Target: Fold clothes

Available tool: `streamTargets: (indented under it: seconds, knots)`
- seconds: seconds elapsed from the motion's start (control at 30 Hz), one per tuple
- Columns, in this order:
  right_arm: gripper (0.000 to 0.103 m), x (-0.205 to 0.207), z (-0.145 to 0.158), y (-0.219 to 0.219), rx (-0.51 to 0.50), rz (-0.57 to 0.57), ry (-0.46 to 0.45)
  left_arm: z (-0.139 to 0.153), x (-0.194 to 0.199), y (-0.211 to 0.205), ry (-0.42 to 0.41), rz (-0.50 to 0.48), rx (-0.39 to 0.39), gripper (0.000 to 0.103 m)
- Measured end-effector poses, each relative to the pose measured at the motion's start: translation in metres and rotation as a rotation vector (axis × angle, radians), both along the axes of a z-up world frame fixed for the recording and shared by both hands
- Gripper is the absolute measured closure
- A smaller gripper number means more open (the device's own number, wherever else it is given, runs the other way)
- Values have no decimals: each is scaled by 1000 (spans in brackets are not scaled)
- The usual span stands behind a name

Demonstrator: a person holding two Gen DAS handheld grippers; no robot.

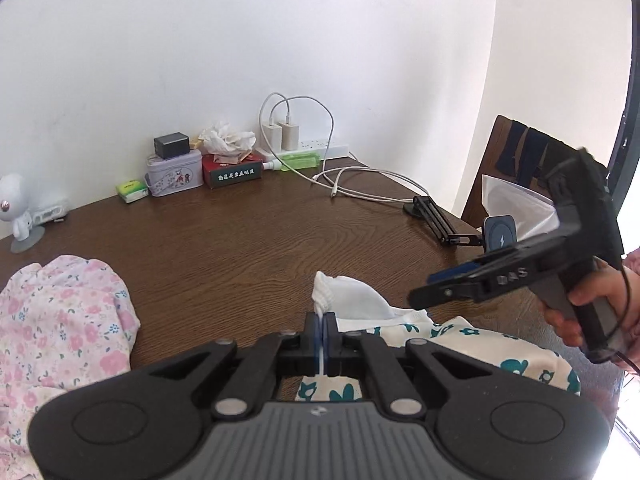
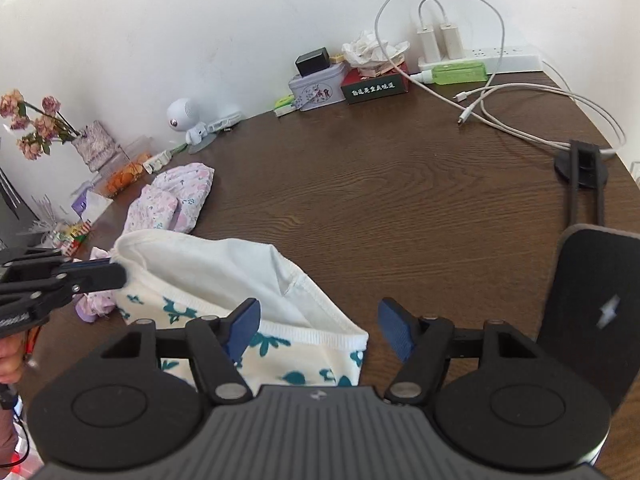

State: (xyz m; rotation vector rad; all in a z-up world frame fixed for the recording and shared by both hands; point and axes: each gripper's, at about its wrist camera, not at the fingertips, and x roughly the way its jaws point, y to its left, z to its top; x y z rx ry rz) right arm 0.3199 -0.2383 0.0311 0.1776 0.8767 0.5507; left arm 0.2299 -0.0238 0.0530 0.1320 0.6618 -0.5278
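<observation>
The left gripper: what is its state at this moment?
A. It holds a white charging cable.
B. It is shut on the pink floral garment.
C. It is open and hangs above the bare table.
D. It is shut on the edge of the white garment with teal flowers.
D: the left gripper has its blue pads pressed together on the rim of the white garment with teal flowers, while the pink floral garment lies apart on the table.

A dark wood-grain worktop (image 2: 360, 184) meets a plain white wall (image 1: 240, 40); a wooden chair (image 1: 494, 160) stands at its sunlit right end.
</observation>
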Motion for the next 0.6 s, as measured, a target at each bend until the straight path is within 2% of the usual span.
streamTargets:
  seconds: [0.1,0.33,0.47,0.6]
  knots:
    - [35,17,-2,23,-57,71,22,4,-9,4,-27,-8,-5,103]
    - [35,32,-8,49,-77,239,78,8,-25,11,-72,-58,27,103]
    - [35,29,-10,72,-226,313,31,1,-31,14,-59,-65,47,103]
    - [35,31,-11,85,-294,341,10,-5,-37,17,-50,-70,59,103]
